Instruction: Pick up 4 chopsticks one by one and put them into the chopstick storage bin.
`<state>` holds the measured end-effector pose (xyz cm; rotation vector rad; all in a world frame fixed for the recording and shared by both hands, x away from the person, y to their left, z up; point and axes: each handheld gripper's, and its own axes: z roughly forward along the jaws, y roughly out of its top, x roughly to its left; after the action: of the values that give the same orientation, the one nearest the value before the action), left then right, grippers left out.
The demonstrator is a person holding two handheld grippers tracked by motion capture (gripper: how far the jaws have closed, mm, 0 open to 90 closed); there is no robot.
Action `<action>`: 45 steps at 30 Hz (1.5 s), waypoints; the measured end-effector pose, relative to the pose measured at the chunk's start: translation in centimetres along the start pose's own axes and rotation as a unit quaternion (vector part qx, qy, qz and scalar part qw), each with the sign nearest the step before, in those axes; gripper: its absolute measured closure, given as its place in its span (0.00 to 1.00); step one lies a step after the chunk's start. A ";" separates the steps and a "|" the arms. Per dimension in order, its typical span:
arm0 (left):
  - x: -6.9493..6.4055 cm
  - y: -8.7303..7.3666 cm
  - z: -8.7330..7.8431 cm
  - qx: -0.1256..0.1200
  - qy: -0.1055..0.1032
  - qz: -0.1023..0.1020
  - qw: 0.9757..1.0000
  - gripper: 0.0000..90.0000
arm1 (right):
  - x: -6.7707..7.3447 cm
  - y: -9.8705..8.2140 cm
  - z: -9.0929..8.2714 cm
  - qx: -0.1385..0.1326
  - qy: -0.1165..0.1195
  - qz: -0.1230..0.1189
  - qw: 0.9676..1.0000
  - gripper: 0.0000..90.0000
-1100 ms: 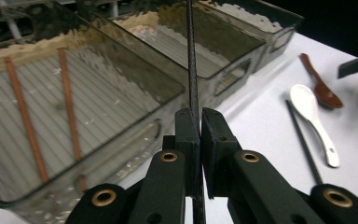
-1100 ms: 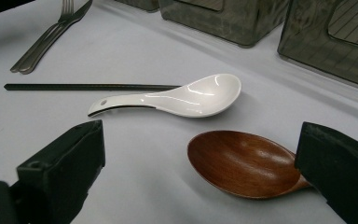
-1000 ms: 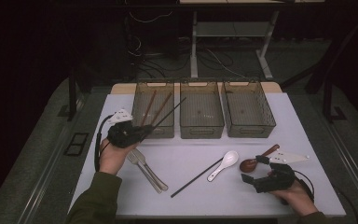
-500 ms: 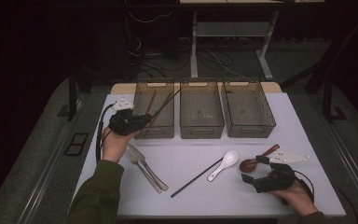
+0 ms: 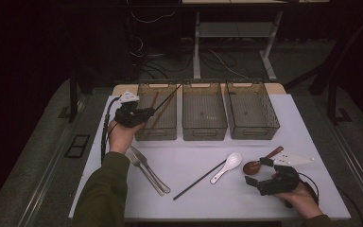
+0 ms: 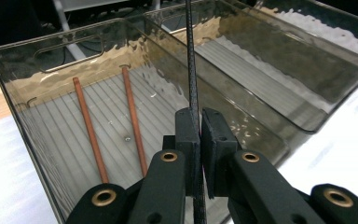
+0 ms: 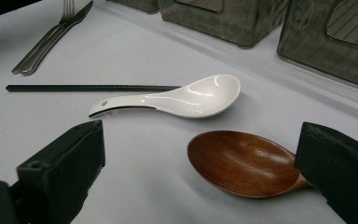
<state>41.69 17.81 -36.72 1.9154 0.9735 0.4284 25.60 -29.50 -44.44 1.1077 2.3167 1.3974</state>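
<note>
Right now left gripper [image 6: 199, 135] jaws nearly together, clamped on one black chopstick [image 6: 192, 70]; stick runs up toward 12 o'clock in the left gripper view, its top end cut off by the frame edge. In the high view the left gripper [image 5: 144, 113] sits at the near-left corner of the left bin [image 5: 144, 135], chopstick tip slanting toward 1 o'clock over that bin. Inside the left bin: two reddish-brown chopsticks [image 6: 134, 121] lying side by side on the ribbed floor, their near ends hidden behind the gripper body.

Right gripper [image 7: 200, 158] jaws wide apart, gripping nothing; wooden spoon [image 7: 242, 163] bowl lies on the table between them, handle end hidden behind the 3 o'clock jaw. High view: right gripper [image 5: 260, 182] near the table's 5 o'clock corner.

Counts: three smoky clear bins in a row at 12 o'clock, left, middle bin [image 5: 204, 135], right bin [image 5: 253, 133]. One white ceramic soup spoon [image 5: 227, 166] at table centre, at 11 o'clock from the right gripper. One second black chopstick [image 5: 199, 179] on the white table [image 5: 194, 203], one end tucked under the white spoon's handle. Metal cutlery [image 5: 146, 169] at 7 o'clock of the left bin: one fork plus at least one more piece, overlapping, exact number hard to make out. Contents of the middle and right bins hard to make out.
</note>
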 end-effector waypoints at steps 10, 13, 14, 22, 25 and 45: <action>1.4 -0.5 1.3 0.008 0.024 -0.029 0.999 0.94 | 0.0 0.0 0.0 0.000 0.000 -0.001 1.000 0.02; 1.9 -0.7 1.7 0.007 0.031 -0.040 0.999 0.94 | 0.0 0.0 0.0 0.000 0.000 -0.001 1.000 0.02; 2.0 -0.7 1.8 0.009 0.034 -0.043 0.998 0.94 | 0.0 0.0 0.0 0.000 0.000 -0.001 1.000 0.02; 2.8 -1.0 2.6 0.020 0.043 -0.054 0.997 0.94 | 0.0 0.0 0.0 0.000 0.000 -0.001 1.000 0.02; 3.0 -1.1 2.7 0.023 0.046 -0.062 0.997 0.94 | 0.0 0.0 -0.1 0.000 0.001 -0.001 1.000 0.02; 2.3 -0.8 2.5 0.016 0.038 -0.052 0.998 0.85 | 0.0 0.0 -0.1 0.000 0.000 -0.001 1.000 0.02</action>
<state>44.41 18.39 -38.92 1.8785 1.1306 0.4294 25.54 -29.56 -44.40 1.1055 2.3173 1.3973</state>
